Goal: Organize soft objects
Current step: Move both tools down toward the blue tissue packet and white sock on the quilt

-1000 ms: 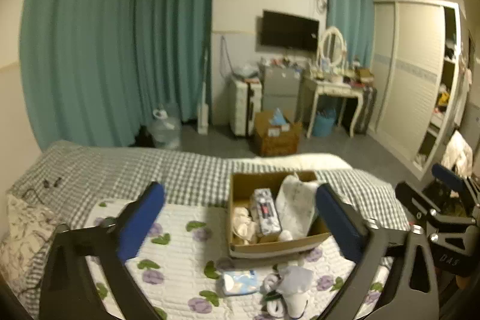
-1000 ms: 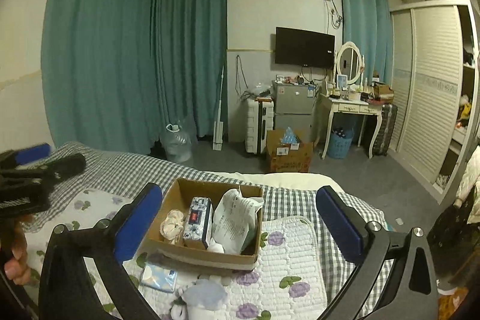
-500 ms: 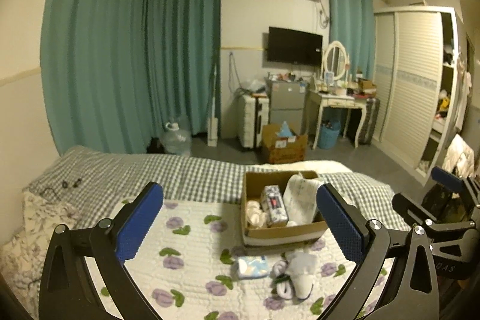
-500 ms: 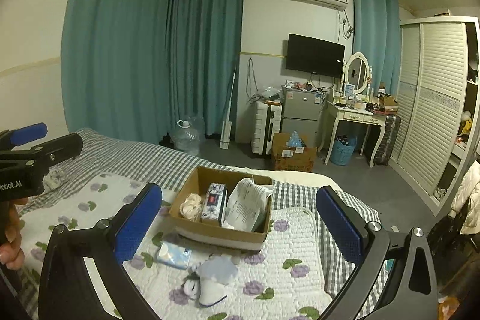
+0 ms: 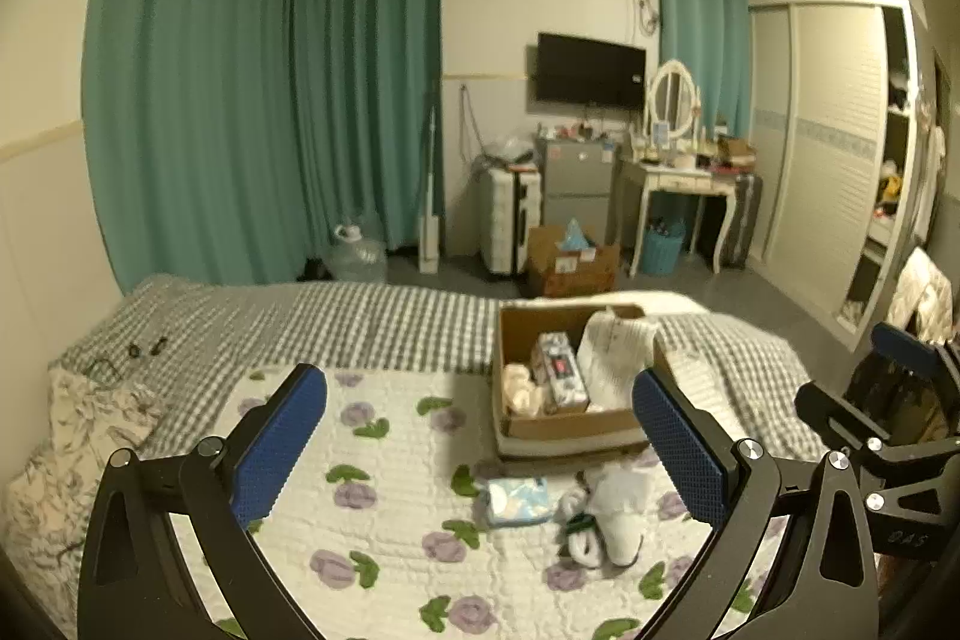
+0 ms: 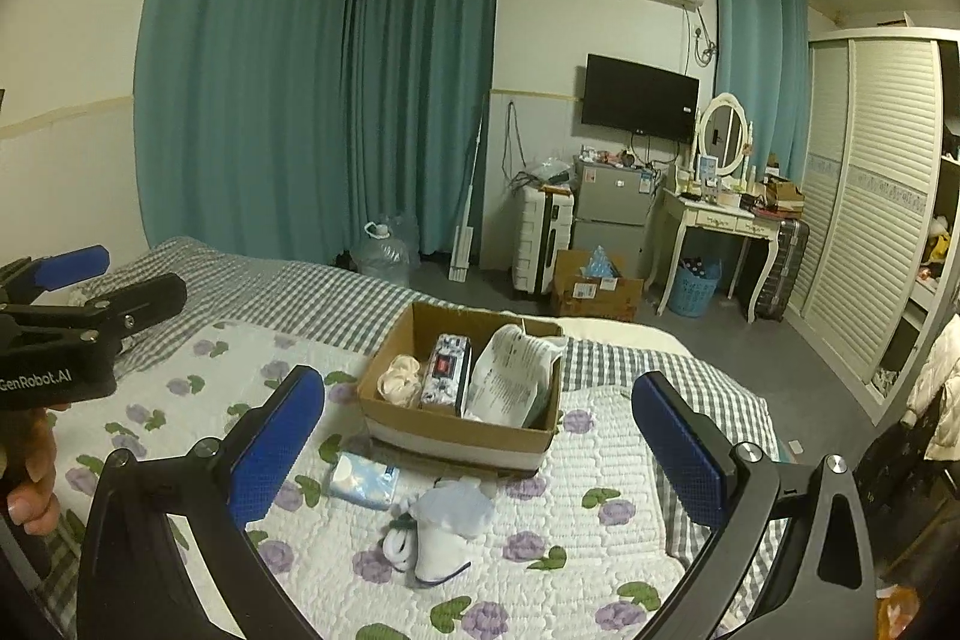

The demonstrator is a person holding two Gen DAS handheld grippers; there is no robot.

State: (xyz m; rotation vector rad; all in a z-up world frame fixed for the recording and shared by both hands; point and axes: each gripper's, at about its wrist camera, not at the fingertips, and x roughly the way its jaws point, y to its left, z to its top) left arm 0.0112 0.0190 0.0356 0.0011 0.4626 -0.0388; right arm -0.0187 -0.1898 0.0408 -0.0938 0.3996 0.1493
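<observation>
An open cardboard box [image 5: 564, 424] [image 6: 456, 436] sits on the bed's floral quilt [image 5: 384, 538] [image 6: 570, 544]. It holds a cream bundle, a patterned pack and a white bag. In front of the box lie a light blue tissue pack [image 5: 517, 501] [image 6: 363, 479] and a white soft toy or sock bundle [image 5: 612, 517] [image 6: 441, 529]. My left gripper [image 5: 480, 451] is open and empty, held above the quilt short of the objects. My right gripper [image 6: 477, 451] is open and empty too, also short of them. Each gripper shows at the edge of the other's view.
The bed has a grey checked sheet [image 5: 336, 322] and a floral pillow [image 5: 66, 436] at left. Beyond the bed stand a water jug [image 5: 357, 256], a suitcase, a small fridge, a floor box [image 5: 570, 265], a dressing table and a wardrobe [image 5: 840, 160].
Both views have risen and pulled back: the box and the loose items sit lower and smaller in frame, with more quilt showing. Both grippers stay open.
</observation>
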